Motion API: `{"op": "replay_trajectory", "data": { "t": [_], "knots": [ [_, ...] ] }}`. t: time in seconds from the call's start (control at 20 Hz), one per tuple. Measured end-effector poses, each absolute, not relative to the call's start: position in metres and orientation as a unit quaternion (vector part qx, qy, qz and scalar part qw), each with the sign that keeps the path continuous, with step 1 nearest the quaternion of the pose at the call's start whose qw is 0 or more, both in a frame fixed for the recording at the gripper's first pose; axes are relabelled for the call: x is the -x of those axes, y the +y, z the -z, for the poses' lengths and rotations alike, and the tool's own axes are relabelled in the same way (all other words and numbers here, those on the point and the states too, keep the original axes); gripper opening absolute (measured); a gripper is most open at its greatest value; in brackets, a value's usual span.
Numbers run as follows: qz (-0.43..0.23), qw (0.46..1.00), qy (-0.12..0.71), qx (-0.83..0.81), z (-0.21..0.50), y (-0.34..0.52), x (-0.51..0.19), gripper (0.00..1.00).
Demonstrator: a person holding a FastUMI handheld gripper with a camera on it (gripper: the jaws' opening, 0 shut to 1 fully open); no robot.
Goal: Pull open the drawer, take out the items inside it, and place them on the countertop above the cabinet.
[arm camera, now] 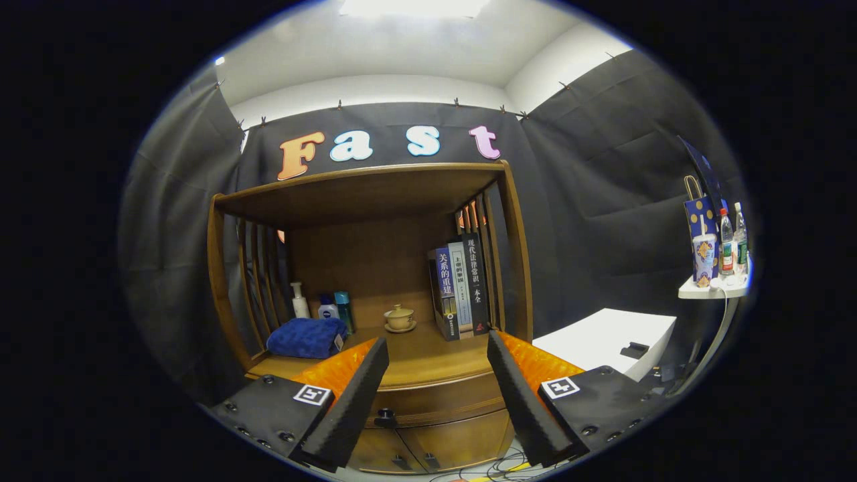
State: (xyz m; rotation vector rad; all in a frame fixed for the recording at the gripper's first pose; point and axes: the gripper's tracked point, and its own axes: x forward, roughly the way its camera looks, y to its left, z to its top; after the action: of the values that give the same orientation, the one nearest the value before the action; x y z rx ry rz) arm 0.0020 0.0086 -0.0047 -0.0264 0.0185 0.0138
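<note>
The drawer [438, 400] sits shut in the front of the wooden cabinet [515, 268], just under the countertop [428, 361], its dark knob [385, 419] low between the fingers. The gripper [438, 355] hangs before it with fingers spread wide, holding nothing. On the countertop lie a blue towel [306, 337], three bottles [321, 304] behind it, a lidded cup [400, 318] on a saucer, and upright books [462, 284]. To the right stands a white box [606, 338], beyond it a small shelf [713, 289] with bottles and a bag.
</note>
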Motion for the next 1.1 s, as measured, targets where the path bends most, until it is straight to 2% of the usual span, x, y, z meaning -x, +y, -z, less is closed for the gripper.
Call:
{"op": "replay_trajectory", "data": {
  "t": [0.5,0.75,1.1],
  "knots": [
    [-0.016,1.000,0.013,0.012,0.024,0.018,-0.008,0.98],
    [-0.028,0.999,0.012,0.025,0.072,0.034,-0.027,0.98],
    [-0.065,0.994,0.085,0.036,0.166,0.069,-0.046,0.98]
  ]
}}
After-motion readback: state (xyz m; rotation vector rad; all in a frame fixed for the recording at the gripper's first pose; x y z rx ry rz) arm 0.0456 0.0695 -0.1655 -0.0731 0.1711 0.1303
